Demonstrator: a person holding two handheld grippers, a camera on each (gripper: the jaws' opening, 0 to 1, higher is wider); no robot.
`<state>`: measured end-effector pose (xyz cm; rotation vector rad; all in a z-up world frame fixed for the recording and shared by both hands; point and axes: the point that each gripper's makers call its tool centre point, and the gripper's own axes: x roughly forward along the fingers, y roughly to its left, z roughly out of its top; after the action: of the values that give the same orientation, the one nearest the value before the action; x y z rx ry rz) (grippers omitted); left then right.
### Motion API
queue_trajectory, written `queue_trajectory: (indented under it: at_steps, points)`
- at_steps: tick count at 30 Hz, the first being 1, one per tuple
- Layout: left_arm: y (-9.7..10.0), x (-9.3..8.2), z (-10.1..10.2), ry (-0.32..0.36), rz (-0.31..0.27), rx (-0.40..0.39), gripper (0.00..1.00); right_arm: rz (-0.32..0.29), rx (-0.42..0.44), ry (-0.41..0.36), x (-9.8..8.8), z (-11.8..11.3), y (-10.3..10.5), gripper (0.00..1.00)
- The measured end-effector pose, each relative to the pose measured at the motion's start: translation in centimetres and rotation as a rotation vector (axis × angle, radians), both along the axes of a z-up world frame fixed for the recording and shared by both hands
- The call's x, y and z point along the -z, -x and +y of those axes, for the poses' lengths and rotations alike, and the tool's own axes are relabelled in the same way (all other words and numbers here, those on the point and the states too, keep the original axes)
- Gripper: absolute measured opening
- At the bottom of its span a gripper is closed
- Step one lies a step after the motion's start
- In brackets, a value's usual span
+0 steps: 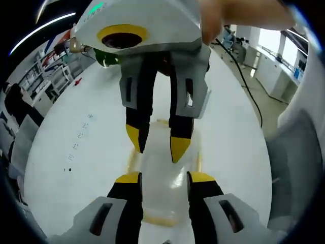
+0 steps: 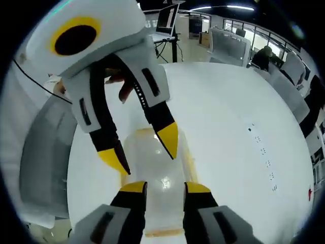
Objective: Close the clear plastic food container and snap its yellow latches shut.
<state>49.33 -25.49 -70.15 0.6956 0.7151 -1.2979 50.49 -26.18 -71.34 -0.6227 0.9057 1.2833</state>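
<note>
The clear plastic food container [image 1: 160, 203] lies flat on the white table, with yellow latches [image 1: 198, 161] along its sides. Both grippers hover over it, facing each other from opposite ends. My left gripper [image 1: 165, 178] is open, its yellow-tipped jaws spread above the lid. My right gripper [image 1: 156, 144] comes down from the top, also open. In the right gripper view the container [image 2: 162, 213] runs between the jaws of the right gripper [image 2: 165, 187], and the left gripper [image 2: 141, 150] reaches in from the upper left. I cannot tell whether any fingertip touches the lid.
The white table [image 1: 76, 127] is wide and round-edged, with small dark marks [image 2: 264, 152] on it. A green object [image 1: 105, 58] stands at its far side. Office chairs [image 2: 304, 96] and desks ring the table. A black cable [image 1: 249, 81] hangs beyond the edge.
</note>
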Motion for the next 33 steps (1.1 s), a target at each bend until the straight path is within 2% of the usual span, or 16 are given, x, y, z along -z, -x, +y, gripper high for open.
queue_trajectory:
  at_steps: [5,19,26,29,33]
  points:
    - [0.6,0.5,-0.2,-0.006,0.017,0.002,0.32,-0.003,-0.005,-0.006,-0.2,0.3,-0.3,0.24]
    - [1.6,1.2,0.1,-0.011,0.019,-0.003,0.35,-0.010,-0.004,-0.013,-0.4,0.8,-1.9,0.29]
    - [2.5,1.4,0.2,-0.045,-0.016,0.023,0.38,0.012,-0.015,0.003,0.5,0.8,-2.4,0.30]
    - [3.1,1.8,0.1,-0.068,-0.031,0.063,0.41,0.022,-0.019,0.007,0.8,0.9,-2.5,0.32]
    - [2.9,2.0,0.0,-0.075,-0.050,0.062,0.42,0.041,-0.020,0.004,0.9,1.1,-2.5,0.36]
